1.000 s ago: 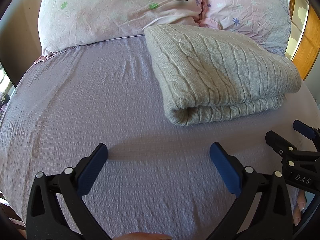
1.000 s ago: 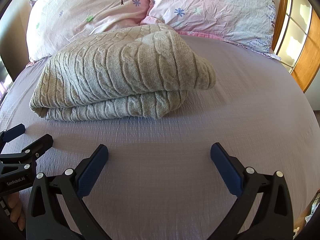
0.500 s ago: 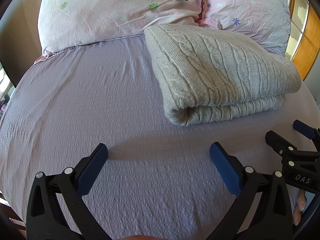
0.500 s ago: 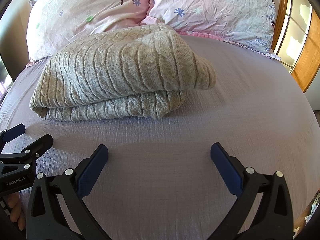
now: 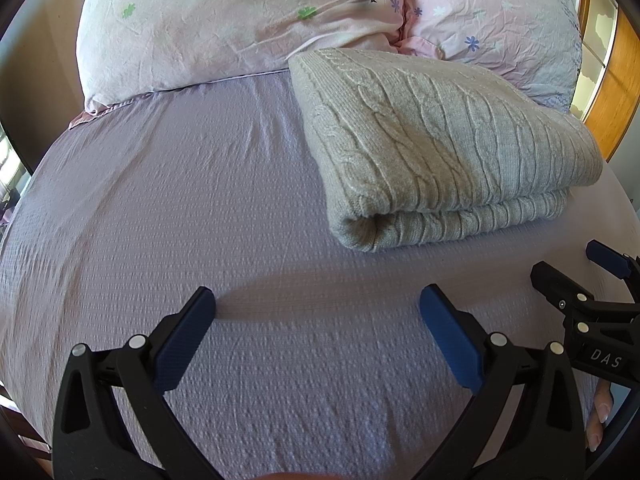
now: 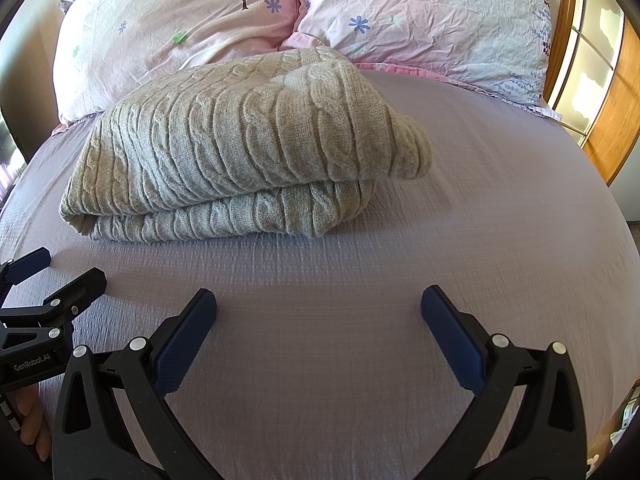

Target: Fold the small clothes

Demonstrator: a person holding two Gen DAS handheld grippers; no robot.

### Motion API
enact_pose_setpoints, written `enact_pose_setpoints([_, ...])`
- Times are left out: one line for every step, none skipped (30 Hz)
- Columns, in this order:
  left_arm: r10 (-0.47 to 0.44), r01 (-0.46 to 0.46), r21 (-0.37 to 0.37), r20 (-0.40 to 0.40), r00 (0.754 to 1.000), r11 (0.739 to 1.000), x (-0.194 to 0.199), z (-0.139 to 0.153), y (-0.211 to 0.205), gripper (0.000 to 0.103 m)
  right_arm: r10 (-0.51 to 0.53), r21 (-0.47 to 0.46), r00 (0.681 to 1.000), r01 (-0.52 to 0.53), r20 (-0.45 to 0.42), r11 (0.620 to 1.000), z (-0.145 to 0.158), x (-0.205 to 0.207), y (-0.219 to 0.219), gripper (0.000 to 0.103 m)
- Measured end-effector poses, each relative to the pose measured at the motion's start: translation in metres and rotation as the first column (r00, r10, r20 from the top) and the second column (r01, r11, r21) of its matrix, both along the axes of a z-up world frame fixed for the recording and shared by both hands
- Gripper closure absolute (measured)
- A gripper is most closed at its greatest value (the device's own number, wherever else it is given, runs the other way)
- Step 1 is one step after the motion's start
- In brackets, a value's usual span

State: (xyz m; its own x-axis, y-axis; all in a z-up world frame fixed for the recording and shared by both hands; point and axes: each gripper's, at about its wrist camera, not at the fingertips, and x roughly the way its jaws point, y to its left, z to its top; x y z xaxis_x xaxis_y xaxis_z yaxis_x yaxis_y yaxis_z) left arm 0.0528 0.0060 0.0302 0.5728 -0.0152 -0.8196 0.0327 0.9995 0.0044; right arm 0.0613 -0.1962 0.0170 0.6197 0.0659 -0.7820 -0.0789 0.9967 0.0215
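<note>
A grey cable-knit sweater [image 5: 436, 148] lies folded in a thick rectangle on the lilac bed sheet [image 5: 180, 208], its far edge against the pillows. It also shows in the right wrist view [image 6: 244, 148]. My left gripper [image 5: 316, 316] is open and empty, low over the sheet, in front and left of the sweater. My right gripper [image 6: 318, 316] is open and empty, in front and right of it. Each gripper shows at the edge of the other's view: the right one [image 5: 576, 276], the left one [image 6: 52, 276].
Two pink floral pillows [image 5: 240, 20] [image 6: 424, 16] lie at the head of the bed behind the sweater. A wooden frame with window panes [image 6: 596, 80] stands at the right. The bed's edges curve away on both sides.
</note>
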Motion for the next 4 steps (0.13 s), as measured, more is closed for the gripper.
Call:
enact_pose_setpoints([-0.001, 0.001, 0.0, 0.001, 1.0, 1.0, 0.0002, 0.0001, 0.0, 0.002, 0.0, 0.0, 1.0, 0.0, 0.0, 1.0, 0.0001, -0.0001, 0.0001, 0.001])
enact_pose_setpoints([-0.001, 0.001, 0.001, 0.0, 1.0, 1.0, 0.0004, 0.0001, 0.0001, 0.002, 0.0, 0.0, 1.0, 0.0, 0.0, 1.0, 0.0001, -0.0001, 0.0001, 0.001])
enact_pose_setpoints([-0.001, 0.001, 0.001, 0.0, 1.0, 1.0, 0.0005, 0.0, 0.0002, 0.002, 0.0, 0.0, 1.0, 0.0, 0.0, 1.0, -0.0001, 0.0001, -0.0001, 0.001])
enact_pose_setpoints([-0.002, 0.002, 0.001, 0.0, 1.0, 1.0, 0.0007, 0.0, 0.0003, 0.002, 0.0, 0.0, 1.0, 0.0, 0.0, 1.0, -0.0001, 0.0001, -0.0001, 0.001])
